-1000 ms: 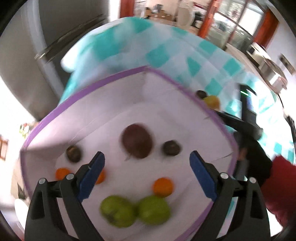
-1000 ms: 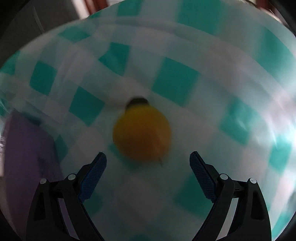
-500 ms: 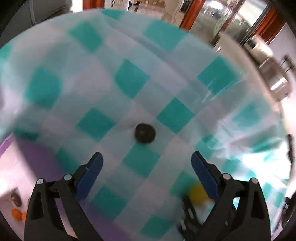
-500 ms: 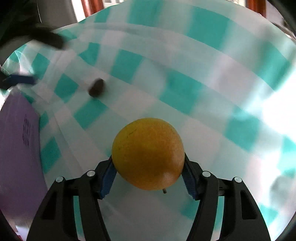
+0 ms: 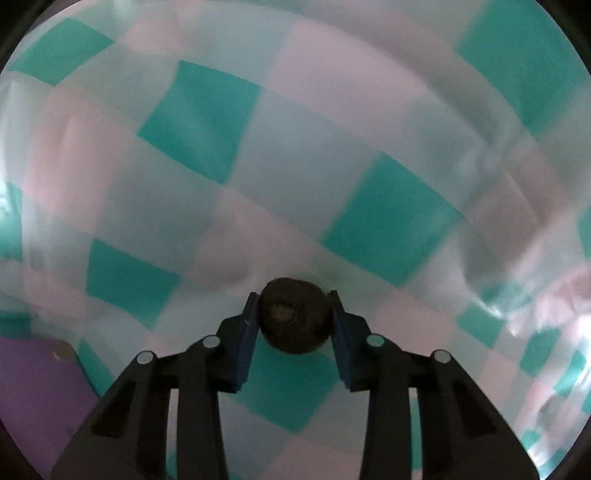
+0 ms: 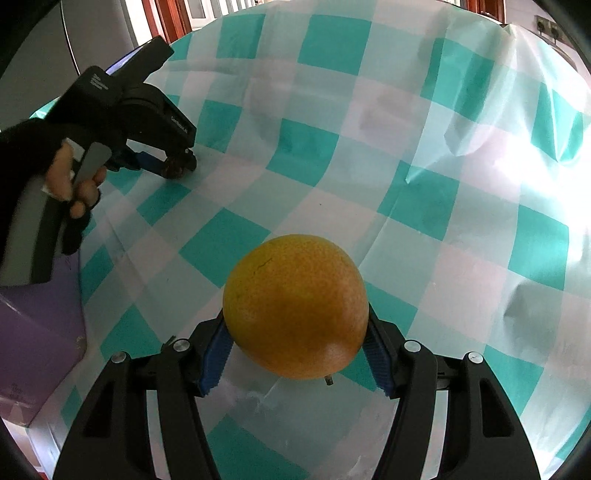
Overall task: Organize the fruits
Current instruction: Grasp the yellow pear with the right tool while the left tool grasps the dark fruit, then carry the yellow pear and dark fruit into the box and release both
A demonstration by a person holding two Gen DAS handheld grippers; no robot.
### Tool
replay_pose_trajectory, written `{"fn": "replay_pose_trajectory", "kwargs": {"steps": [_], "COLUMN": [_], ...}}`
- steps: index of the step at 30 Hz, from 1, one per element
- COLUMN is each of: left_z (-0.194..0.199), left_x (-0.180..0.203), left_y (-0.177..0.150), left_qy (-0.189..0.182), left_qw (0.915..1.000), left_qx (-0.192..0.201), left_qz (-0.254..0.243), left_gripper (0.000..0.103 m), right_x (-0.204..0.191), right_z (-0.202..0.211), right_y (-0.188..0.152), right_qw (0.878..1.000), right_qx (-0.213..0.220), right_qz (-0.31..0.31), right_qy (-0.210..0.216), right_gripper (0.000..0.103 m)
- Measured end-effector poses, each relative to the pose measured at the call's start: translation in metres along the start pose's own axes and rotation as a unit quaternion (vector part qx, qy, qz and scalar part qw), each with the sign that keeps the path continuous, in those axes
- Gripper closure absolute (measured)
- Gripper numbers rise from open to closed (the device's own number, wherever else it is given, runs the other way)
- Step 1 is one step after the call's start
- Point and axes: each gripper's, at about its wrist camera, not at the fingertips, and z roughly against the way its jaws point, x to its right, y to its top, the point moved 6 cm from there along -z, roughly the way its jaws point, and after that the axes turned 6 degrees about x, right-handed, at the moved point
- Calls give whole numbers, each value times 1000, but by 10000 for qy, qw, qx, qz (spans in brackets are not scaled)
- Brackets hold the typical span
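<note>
My left gripper (image 5: 294,321) is shut on a small dark brown round fruit (image 5: 294,317), low on the teal-and-white checked tablecloth (image 5: 303,177). My right gripper (image 6: 295,343) is shut on a large orange-yellow fruit (image 6: 295,306) and holds it just above the cloth. In the right wrist view the left gripper (image 6: 177,166) shows at the upper left, its jaws closed on the dark fruit (image 6: 173,168) on the cloth.
The purple wall of the fruit box shows at the lower left in the left wrist view (image 5: 33,398) and in the right wrist view (image 6: 33,339). A grey appliance (image 6: 96,33) and red door frames stand beyond the table's far edge.
My left gripper has swung from over the box to the cloth and shut on the dark fruit. My right gripper has shut on the orange-yellow fruit and raised it slightly.
</note>
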Motion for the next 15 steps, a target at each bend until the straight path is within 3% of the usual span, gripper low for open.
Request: {"fn": "replay_pose_trajectory", "kwargs": {"steps": [6, 15], "left_z": [53, 132], "left_x": [36, 85], "left_y": [-29, -106], "left_qy": [-733, -1271], "left_qw": [9971, 9808], "left_qx": [196, 668], "left_qz": [40, -1322], "left_gripper": [66, 66], "right_x": [3, 6], "right_z": [11, 36], "right_y": [0, -3], "right_qw": [9999, 9985], "right_qx": [-37, -55], "right_qz": [-148, -361], "right_qy": [-73, -414], "right_gripper": [41, 41]}}
